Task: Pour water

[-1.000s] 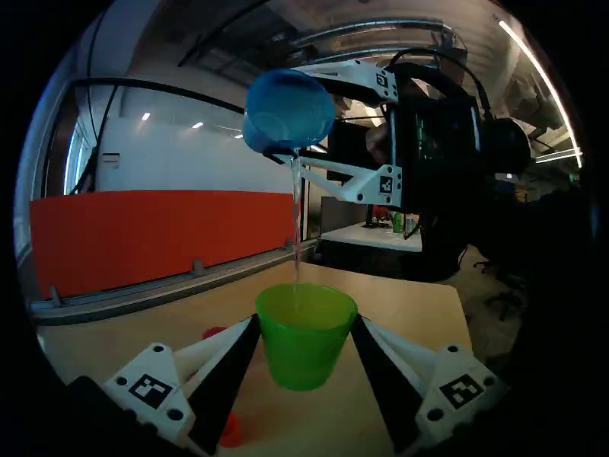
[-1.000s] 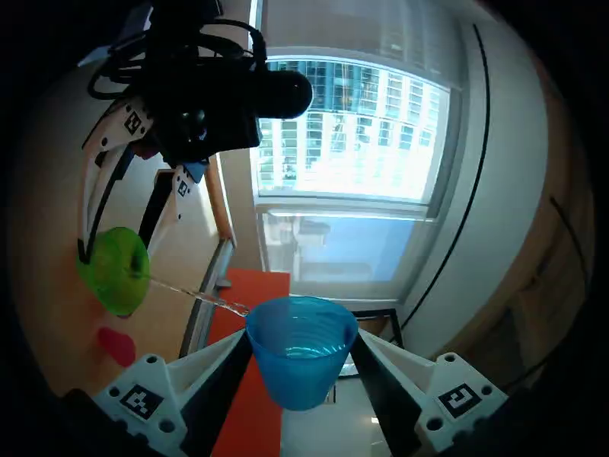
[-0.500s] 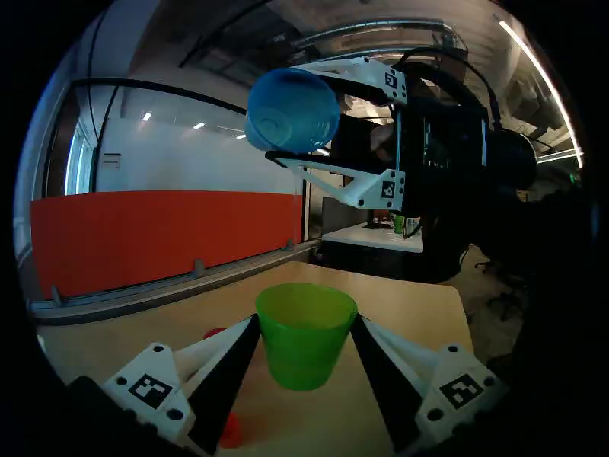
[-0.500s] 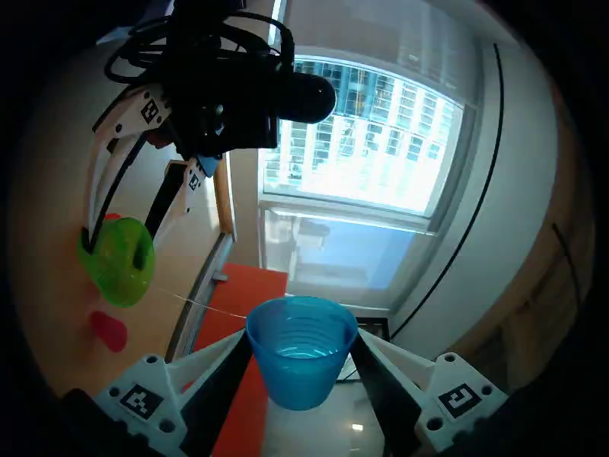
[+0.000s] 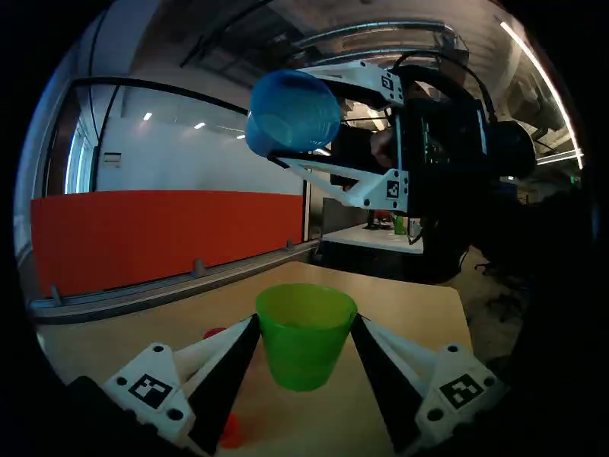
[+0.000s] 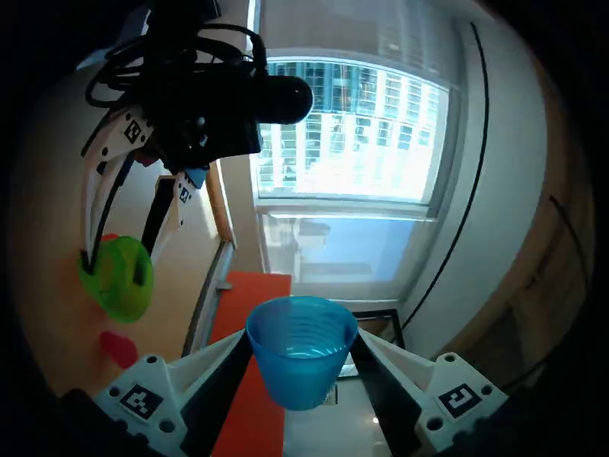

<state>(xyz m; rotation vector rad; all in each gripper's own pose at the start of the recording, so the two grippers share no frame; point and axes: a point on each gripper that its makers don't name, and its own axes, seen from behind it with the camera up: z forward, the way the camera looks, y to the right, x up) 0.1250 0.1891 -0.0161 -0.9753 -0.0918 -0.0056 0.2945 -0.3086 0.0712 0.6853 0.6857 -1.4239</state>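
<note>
I had the left tongs (image 5: pixel 304 326) pinching the green cup (image 5: pixel 304 350) upright, with the tabletop (image 5: pixel 411 305) beneath. My right tongs (image 6: pixel 302 339) clamped the blue cup (image 6: pixel 302 369), which was tipped on its side high above the green one.

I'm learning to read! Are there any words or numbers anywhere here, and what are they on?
No words or numbers can be read here.
The small wall sign: too small to read.
The left gripper and right gripper: black-and-white square patterns, not letters.
The green cup and blue cup: plain, no print.
</note>
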